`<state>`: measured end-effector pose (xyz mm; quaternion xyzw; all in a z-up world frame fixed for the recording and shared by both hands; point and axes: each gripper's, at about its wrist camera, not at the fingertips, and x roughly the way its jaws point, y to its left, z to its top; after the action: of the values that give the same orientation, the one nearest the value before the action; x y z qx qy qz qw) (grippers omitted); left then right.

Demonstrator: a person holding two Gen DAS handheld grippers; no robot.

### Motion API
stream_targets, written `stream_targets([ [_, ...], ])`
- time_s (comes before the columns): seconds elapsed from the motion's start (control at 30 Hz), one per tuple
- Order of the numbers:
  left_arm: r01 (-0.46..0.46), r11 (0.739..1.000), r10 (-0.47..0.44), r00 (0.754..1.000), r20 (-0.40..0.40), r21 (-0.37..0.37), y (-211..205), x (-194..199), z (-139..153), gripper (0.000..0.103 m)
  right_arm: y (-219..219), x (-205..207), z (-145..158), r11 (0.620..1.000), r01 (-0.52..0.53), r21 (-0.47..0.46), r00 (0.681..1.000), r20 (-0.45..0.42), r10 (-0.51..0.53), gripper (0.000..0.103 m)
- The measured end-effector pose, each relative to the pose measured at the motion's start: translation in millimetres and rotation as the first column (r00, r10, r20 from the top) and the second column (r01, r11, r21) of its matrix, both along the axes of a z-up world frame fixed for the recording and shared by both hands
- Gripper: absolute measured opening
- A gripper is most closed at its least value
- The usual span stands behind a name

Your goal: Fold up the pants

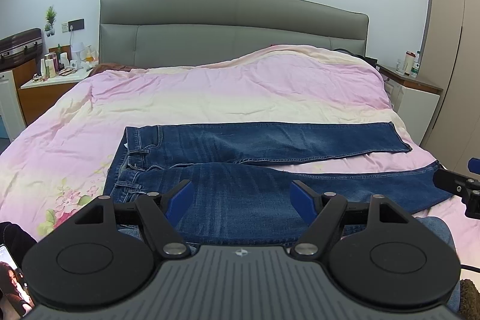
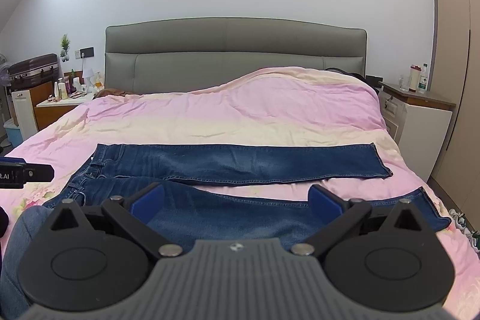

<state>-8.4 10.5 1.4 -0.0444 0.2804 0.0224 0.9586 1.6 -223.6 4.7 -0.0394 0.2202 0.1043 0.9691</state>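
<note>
A pair of blue jeans [image 1: 255, 152] lies flat across the pink bed cover, waistband at the left, both legs spread apart and running right. It also shows in the right wrist view [image 2: 240, 164]. My left gripper [image 1: 241, 195] is open and empty, held above the near leg close to the waist end. My right gripper [image 2: 237, 198] is open and empty, held above the near leg further right. The right gripper's tip shows at the right edge of the left wrist view [image 1: 459, 185], the left gripper's tip at the left edge of the right wrist view [image 2: 27, 173].
The bed cover [image 1: 210, 98] lies rumpled up to a grey headboard [image 1: 234, 32]. A cluttered nightstand [image 1: 57, 77] stands at the left, another with bottles [image 2: 417, 98] at the right. A phone [image 1: 12, 281] lies at the near left.
</note>
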Motion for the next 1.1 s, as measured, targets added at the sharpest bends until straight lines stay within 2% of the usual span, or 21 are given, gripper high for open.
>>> stream_targets([
  [1.1,-0.007,1.0,0.007,1.0,-0.014,-0.004,6,2,-5,0.086,3,7,-10,1.0,0.015,-0.011,0.998,-0.053,-0.016,0.098],
])
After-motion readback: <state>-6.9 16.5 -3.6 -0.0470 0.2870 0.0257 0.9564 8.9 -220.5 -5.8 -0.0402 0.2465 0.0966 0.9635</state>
